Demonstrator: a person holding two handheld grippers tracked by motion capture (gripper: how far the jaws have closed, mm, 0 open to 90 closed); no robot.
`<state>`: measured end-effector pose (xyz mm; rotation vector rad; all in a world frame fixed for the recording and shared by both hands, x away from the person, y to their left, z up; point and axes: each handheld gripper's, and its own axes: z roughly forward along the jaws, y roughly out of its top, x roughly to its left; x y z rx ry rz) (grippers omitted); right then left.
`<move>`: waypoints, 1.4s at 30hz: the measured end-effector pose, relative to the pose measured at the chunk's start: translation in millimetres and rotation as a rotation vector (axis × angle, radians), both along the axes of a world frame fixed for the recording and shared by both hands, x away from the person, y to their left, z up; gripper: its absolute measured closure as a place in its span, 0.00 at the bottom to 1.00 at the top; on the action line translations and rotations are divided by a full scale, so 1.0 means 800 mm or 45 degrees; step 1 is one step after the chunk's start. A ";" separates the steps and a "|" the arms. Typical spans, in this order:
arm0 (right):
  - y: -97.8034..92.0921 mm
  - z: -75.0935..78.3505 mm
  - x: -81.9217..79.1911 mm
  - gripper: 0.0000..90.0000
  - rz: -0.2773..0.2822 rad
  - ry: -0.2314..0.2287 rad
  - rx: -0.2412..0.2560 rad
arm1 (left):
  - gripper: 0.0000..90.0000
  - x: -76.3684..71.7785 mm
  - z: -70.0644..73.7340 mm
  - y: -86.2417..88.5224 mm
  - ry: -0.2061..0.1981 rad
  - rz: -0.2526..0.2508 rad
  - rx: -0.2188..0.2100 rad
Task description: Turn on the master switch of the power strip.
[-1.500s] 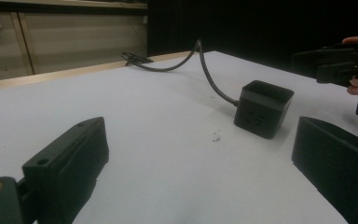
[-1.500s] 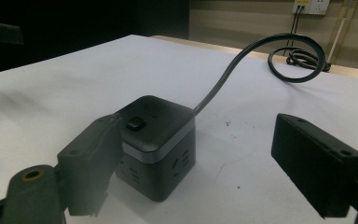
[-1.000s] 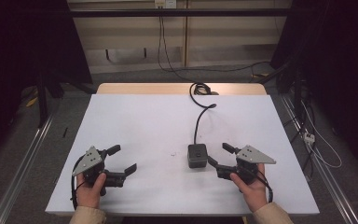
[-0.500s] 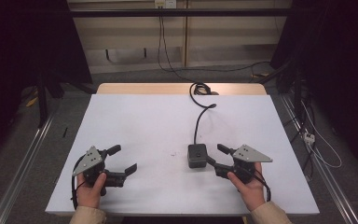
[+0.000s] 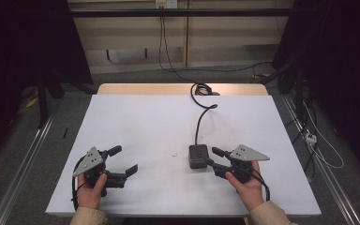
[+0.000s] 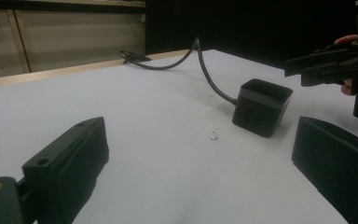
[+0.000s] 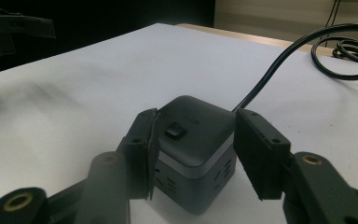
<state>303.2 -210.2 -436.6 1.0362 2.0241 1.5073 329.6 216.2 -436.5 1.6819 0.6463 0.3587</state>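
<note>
- The right claw (image 5: 210,156) is spread wide around the black cube (image 5: 198,156), low in the frame.
- The left claw (image 5: 124,161) is released, lower left on the worktop (image 5: 150,122).

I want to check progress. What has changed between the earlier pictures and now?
The right gripper has moved left toward the black cube socket; its open jaws now sit on either side of the cube, not yet closed. The left gripper, the cube and its cable stayed where they were.
</note>
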 end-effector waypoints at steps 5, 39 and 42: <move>0.003 0.001 0.001 0.64 0.017 0.010 0.011 | 0.04 0.000 0.000 0.000 0.001 -0.001 0.000; 0.005 0.003 0.006 0.79 0.055 0.027 0.004 | 0.04 0.000 0.000 -0.002 0.003 -0.006 0.008; 0.005 0.004 0.007 0.80 0.055 0.025 0.003 | 0.04 0.000 0.000 -0.001 0.005 0.000 0.004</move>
